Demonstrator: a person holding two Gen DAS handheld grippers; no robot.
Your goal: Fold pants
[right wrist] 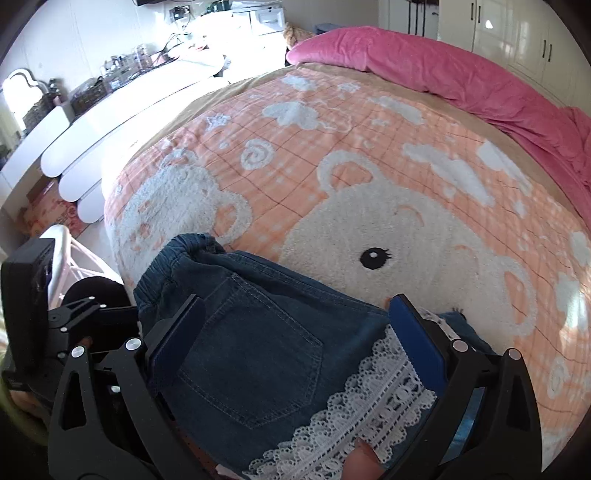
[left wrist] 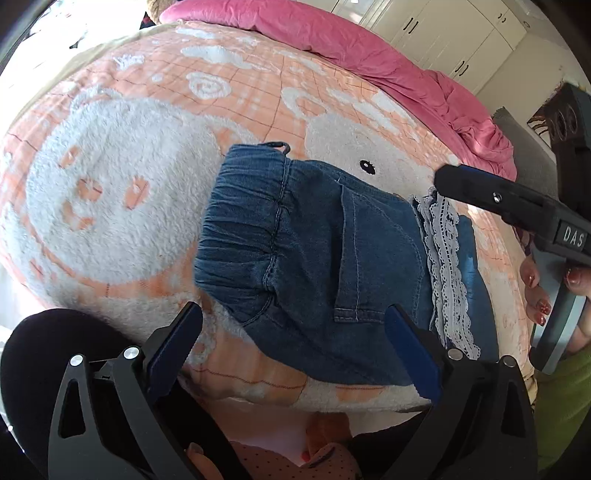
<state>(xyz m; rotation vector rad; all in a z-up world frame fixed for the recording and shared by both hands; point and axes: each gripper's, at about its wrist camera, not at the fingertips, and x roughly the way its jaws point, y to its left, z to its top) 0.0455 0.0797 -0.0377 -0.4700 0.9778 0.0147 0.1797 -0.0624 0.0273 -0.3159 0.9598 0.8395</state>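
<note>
Blue denim pants [left wrist: 314, 254] with an elastic waistband and white lace trim [left wrist: 448, 269] lie folded into a compact bundle on the bed. My left gripper [left wrist: 295, 332] is open, just above the bundle's near edge, holding nothing. My right gripper [right wrist: 295, 332] is open above the pants [right wrist: 258, 350], with the back pocket and lace trim [right wrist: 362, 402] between its fingers. The right gripper also shows in the left wrist view [left wrist: 454, 177], its tip at the lace hem; its jaws look together from this side.
The pants rest on an orange and white bear-pattern blanket [right wrist: 369, 166]. A pink duvet [right wrist: 461, 74] is bunched along the far side. White cabinets [right wrist: 110, 122] stand left of the bed, wardrobes [left wrist: 443, 29] behind it.
</note>
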